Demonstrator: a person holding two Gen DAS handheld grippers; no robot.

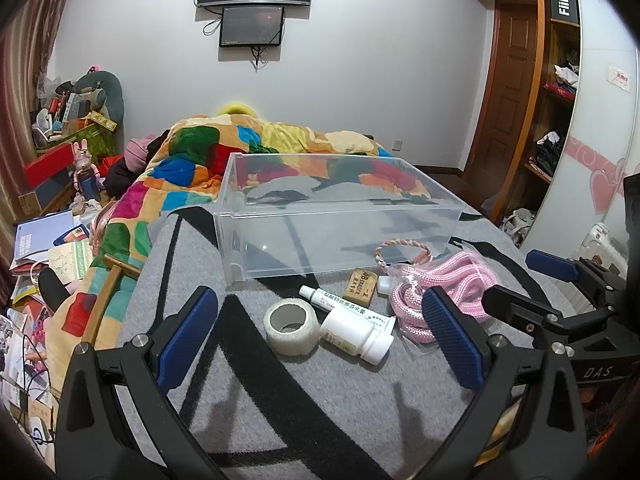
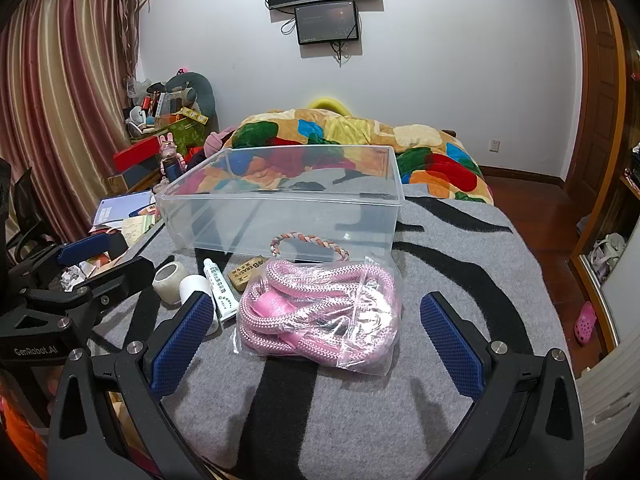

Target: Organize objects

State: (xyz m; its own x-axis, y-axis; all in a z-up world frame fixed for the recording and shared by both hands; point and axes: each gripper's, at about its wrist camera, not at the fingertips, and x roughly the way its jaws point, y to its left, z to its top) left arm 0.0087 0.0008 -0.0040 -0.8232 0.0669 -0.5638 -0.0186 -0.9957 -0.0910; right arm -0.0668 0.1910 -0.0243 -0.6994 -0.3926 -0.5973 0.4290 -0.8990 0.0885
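A clear plastic bin (image 1: 240, 184) (image 2: 280, 216) stands empty on the grey striped blanket. In front of it lie a white tape roll (image 1: 291, 330) (image 2: 170, 278), a white bottle (image 1: 354, 330) (image 2: 194, 285), a white tube (image 1: 320, 294) (image 2: 218, 284), a brown eraser block (image 1: 363, 286) (image 2: 246, 272), a braided ring (image 1: 404, 250) (image 2: 308, 242) and a bagged pink rope (image 1: 444, 284) (image 2: 320, 316). My left gripper (image 1: 320, 328) is open just short of the tape roll and bottle. My right gripper (image 2: 318, 330) is open, just short of the rope bag.
A colourful quilt (image 1: 280, 140) lies bunched behind the bin. Books, boxes and toys (image 1: 60, 200) are piled left of the bed. A wooden wardrobe (image 1: 556, 80) stands at the right. The bed's right edge drops to a wooden floor (image 2: 540, 208).
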